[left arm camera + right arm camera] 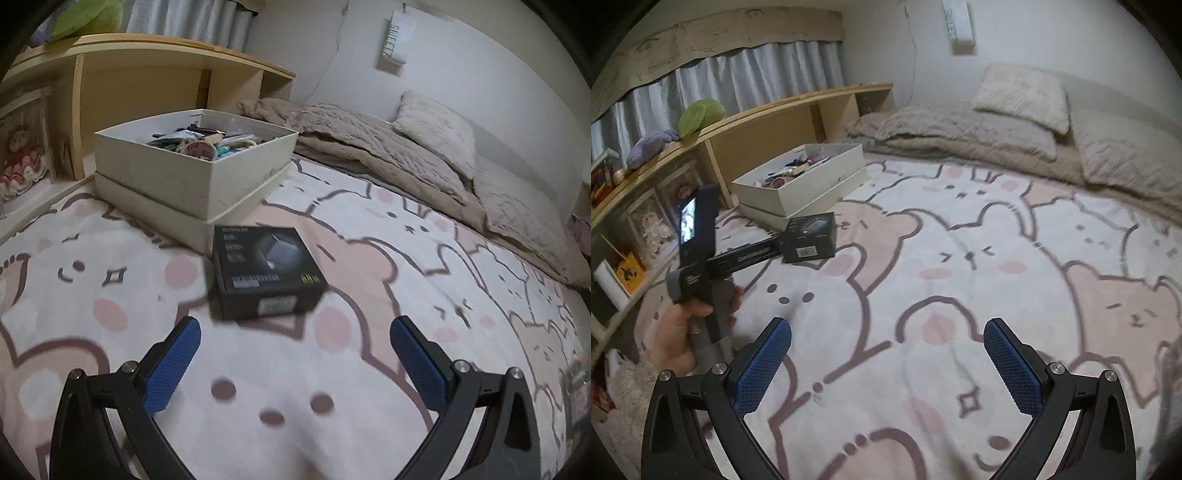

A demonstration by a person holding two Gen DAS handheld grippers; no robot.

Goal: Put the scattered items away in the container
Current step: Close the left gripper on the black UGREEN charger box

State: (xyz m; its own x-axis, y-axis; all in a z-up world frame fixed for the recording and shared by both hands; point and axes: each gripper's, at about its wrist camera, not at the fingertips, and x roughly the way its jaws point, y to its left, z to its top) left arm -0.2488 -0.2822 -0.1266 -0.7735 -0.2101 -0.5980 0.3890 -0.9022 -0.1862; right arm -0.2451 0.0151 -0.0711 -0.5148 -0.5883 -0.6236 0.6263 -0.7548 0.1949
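Observation:
A black product box (264, 271) lies flat on the bear-print blanket, just ahead of my open, empty left gripper (295, 332). Behind it stands the cream container (177, 173), open-topped and holding several small items, resting on its lid. In the right wrist view the black box (810, 236) and the container (812, 181) lie far left, with the left gripper's body (701, 254) in a hand right behind the box. My right gripper (886, 332) is open and empty over bare blanket.
A wooden shelf unit (147, 74) runs behind the container, with plush toys (701, 114) on top. A folded beige quilt (388, 147) and pillow (436, 129) lie at the back of the bed. The bear-print blanket (960, 277) covers the bed.

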